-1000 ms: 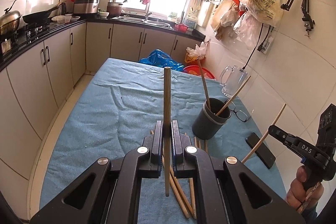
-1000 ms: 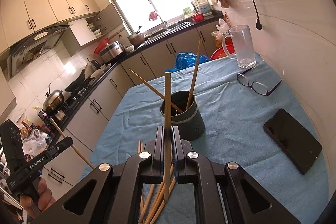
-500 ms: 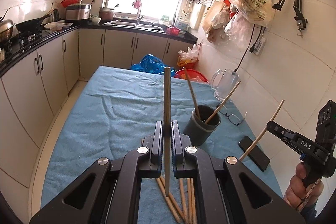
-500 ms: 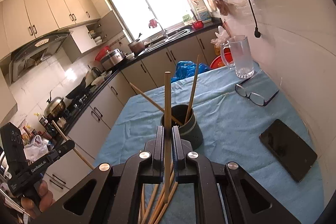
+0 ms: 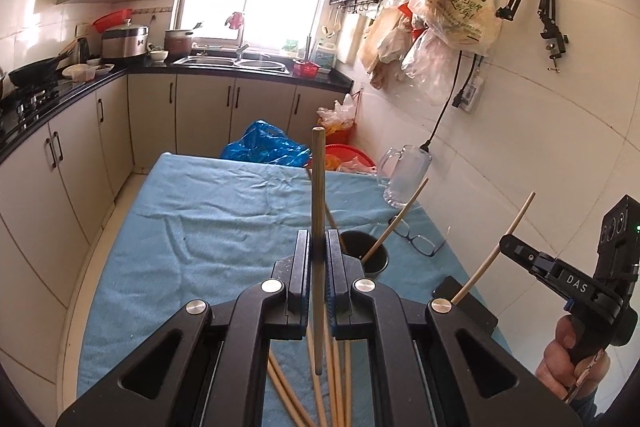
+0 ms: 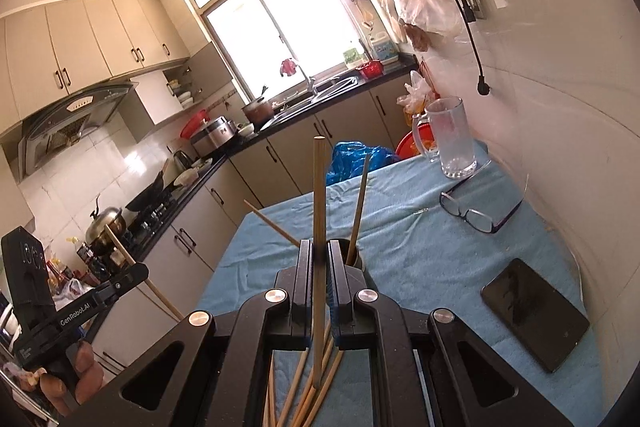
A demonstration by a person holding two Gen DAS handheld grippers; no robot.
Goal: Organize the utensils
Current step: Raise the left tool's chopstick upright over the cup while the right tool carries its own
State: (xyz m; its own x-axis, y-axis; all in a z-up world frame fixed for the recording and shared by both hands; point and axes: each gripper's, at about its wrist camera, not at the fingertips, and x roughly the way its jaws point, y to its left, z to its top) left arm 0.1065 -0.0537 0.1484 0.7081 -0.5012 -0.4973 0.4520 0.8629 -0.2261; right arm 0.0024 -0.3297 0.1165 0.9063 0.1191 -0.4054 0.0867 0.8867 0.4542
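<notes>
My left gripper (image 5: 318, 247) is shut on a wooden chopstick (image 5: 318, 187) held upright above the blue cloth. My right gripper (image 6: 319, 251) is shut on another upright chopstick (image 6: 319, 195). A dark round utensil holder (image 5: 366, 253) stands on the cloth just beyond both grippers, with two chopsticks leaning in it; it also shows in the right wrist view (image 6: 354, 261). Several loose chopsticks (image 5: 332, 383) lie on the cloth under the grippers, also in the right wrist view (image 6: 308, 395). The right gripper appears at the right of the left view (image 5: 506, 243), the left gripper at the left of the right view (image 6: 136, 273).
The table carries a blue cloth (image 5: 208, 227). Eyeglasses (image 6: 474, 215), a black phone (image 6: 534, 311) and a glass mug (image 6: 450, 139) lie along the right wall. Kitchen cabinets and a counter (image 5: 60, 131) run on the left, beyond a floor gap.
Both grippers have risen and tilted up with their chopsticks. The holder now sits lower in both views, partly behind the jaws.
</notes>
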